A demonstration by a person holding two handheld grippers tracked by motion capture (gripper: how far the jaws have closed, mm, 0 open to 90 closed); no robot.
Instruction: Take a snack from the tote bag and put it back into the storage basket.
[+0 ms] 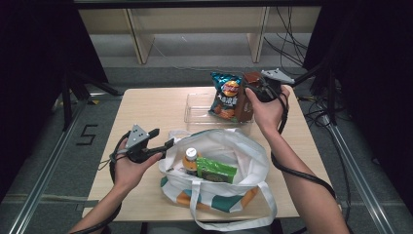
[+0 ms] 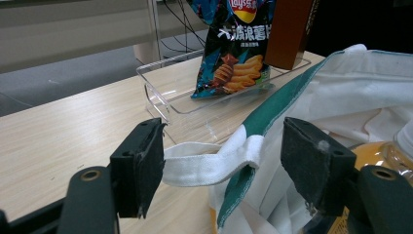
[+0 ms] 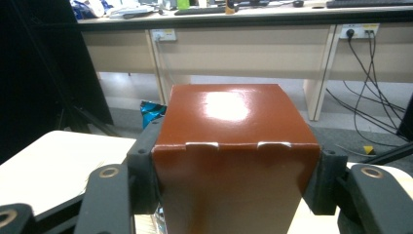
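We take the clear tray point(image 1: 195, 114) as our landmark. Our right gripper point(image 1: 257, 90) is clamped on the top of the brown box point(image 3: 234, 146), which stands upright at the tray's right end, just beside the chip bag point(image 1: 225, 95) leaning inside it. Nearer us than the tray sits the white tote bag point(image 1: 243, 161); our left gripper point(image 1: 165, 144) has its jaws released, spread around the bag's handle strap point(image 2: 209, 163) without pressing on it

Upright brown box point(image 1: 243, 100) stands in clear tray point(image 1: 195, 114) beside chip bag point(image 1: 225, 95).
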